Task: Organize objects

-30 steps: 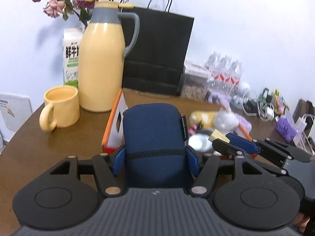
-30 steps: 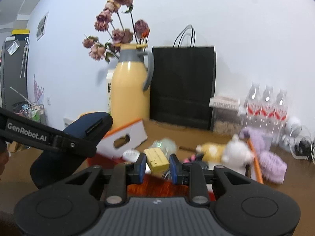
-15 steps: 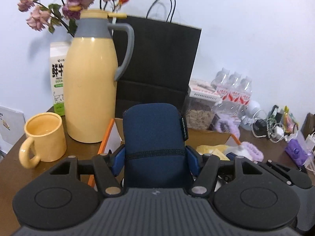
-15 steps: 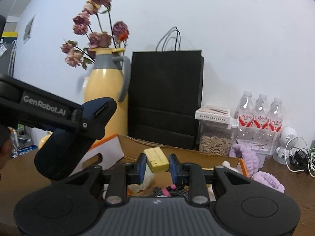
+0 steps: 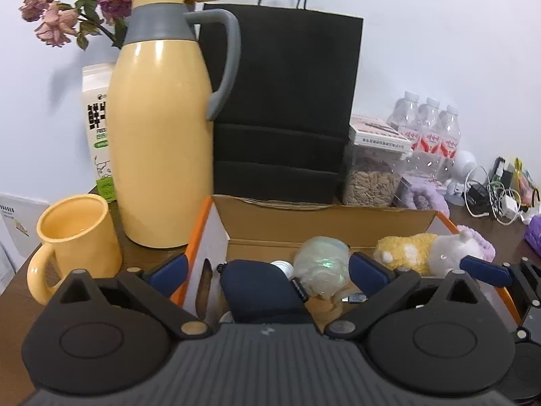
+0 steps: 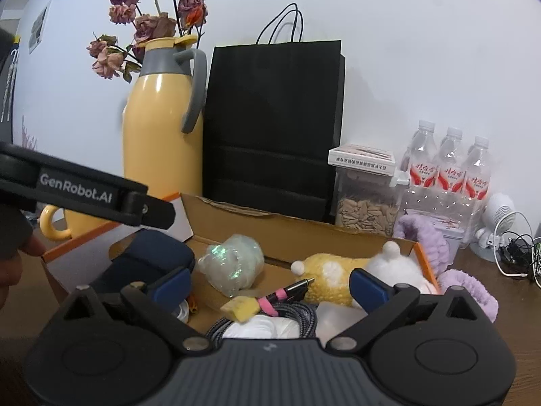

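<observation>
Fingers on the left gripper [image 5: 267, 272] stand spread wide, with nothing between them; its 2 blue pads [image 5: 168, 271] sit on either side of the navy pouch [image 5: 258, 292], apart from it. That pouch lies inside the cardboard box [image 5: 324, 225], at its left end near the orange-edged flap. Left of the box a yellow mug [image 5: 76, 242] stands on the brown table [image 5: 13, 299], and behind it a tall yellow thermos jug [image 5: 160, 142] with a grey handle, a milk carton [image 5: 98, 128] and dried roses [image 5: 54, 22]. A black paper bag [image 5: 284, 108] stands against the wall behind the box.

Inside the box, right of the pouch, lie a clear iridescent wrapped bundle [image 5: 321, 265] and then a yellow and white plush toy [image 5: 426, 252].

Over on the right gripper [image 6: 268, 286], the fingers are also parted wide and hold nothing. The yellow sponge piece [image 6: 241, 308] lies loose in the box between the pads, on top of a coiled braided cable [image 6: 297, 311] with a pink band, touching neither pad. In this view the pouch [image 6: 148, 260] shows at the left end of the box beneath the black arm of the left gripper [image 6: 84, 191].

Further right, a clear jar of seeds [image 6: 365, 196], 3 water bottles [image 6: 449, 169] and a purple fluffy headband [image 6: 436, 253] sit beside the box, and white cables [image 6: 517, 253] trail at the table's far right.
</observation>
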Action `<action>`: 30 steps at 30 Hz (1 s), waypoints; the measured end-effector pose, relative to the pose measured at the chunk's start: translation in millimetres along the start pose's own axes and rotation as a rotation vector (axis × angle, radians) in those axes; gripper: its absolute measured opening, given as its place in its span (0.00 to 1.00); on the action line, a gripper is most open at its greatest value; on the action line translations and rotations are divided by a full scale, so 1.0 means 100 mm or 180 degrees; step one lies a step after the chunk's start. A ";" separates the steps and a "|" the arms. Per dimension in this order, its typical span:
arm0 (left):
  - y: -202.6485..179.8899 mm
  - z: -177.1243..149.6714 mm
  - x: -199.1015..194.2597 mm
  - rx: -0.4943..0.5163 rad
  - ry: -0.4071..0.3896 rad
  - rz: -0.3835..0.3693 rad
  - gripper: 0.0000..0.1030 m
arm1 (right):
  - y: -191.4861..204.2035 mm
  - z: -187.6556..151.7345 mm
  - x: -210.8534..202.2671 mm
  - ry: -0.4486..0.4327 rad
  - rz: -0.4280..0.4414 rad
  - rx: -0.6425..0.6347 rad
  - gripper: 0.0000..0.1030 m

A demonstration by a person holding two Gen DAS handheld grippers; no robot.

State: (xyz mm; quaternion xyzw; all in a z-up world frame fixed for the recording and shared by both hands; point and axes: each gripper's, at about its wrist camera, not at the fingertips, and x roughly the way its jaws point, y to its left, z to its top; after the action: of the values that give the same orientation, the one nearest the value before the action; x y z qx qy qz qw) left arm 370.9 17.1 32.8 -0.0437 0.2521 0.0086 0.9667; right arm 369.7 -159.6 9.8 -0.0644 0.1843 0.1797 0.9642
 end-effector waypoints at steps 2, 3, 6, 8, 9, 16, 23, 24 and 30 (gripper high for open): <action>0.01 0.01 -0.04 -0.0001 -0.0045 0.0010 1.00 | 0.01 -0.01 -0.03 -0.0003 -0.0025 0.0005 1.00; 0.01 0.01 -0.06 0.0001 -0.0065 0.0012 1.00 | 0.02 -0.01 -0.05 0.0000 -0.0030 -0.0006 1.00; 0.03 0.00 -0.13 -0.0004 -0.0094 0.0006 1.00 | 0.02 -0.02 -0.12 -0.0004 -0.0051 0.0005 1.00; 0.03 -0.01 -0.19 -0.0014 -0.0105 -0.0003 1.00 | 0.02 -0.01 -0.18 -0.0027 -0.0066 0.0020 1.00; 0.03 -0.02 -0.23 -0.0019 -0.0114 -0.0003 1.00 | 0.02 0.00 -0.22 -0.0038 -0.0072 0.0030 1.00; 0.04 -0.10 -0.58 0.0017 -0.0222 -0.0022 1.00 | 0.05 0.00 -0.56 -0.0087 -0.0114 0.0079 1.00; 0.04 -0.27 -0.98 0.0095 -0.0235 0.0037 1.00 | 0.10 -0.03 -0.96 -0.0027 -0.0151 0.0161 1.00; 0.04 -0.30 -1.03 0.0111 -0.0228 0.0047 1.00 | 0.10 -0.05 -1.02 0.0000 -0.0152 0.0184 1.00; 0.06 -0.53 -1.32 0.0126 -0.0079 0.0142 1.00 | 0.13 -0.17 -1.32 0.0143 -0.0142 0.0283 1.00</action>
State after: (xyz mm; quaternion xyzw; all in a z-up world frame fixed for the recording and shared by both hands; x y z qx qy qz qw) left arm 229.7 19.5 50.2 -0.0189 0.2411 0.0257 0.9700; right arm 244.6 -193.7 43.4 -0.0296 0.2122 0.1484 0.9654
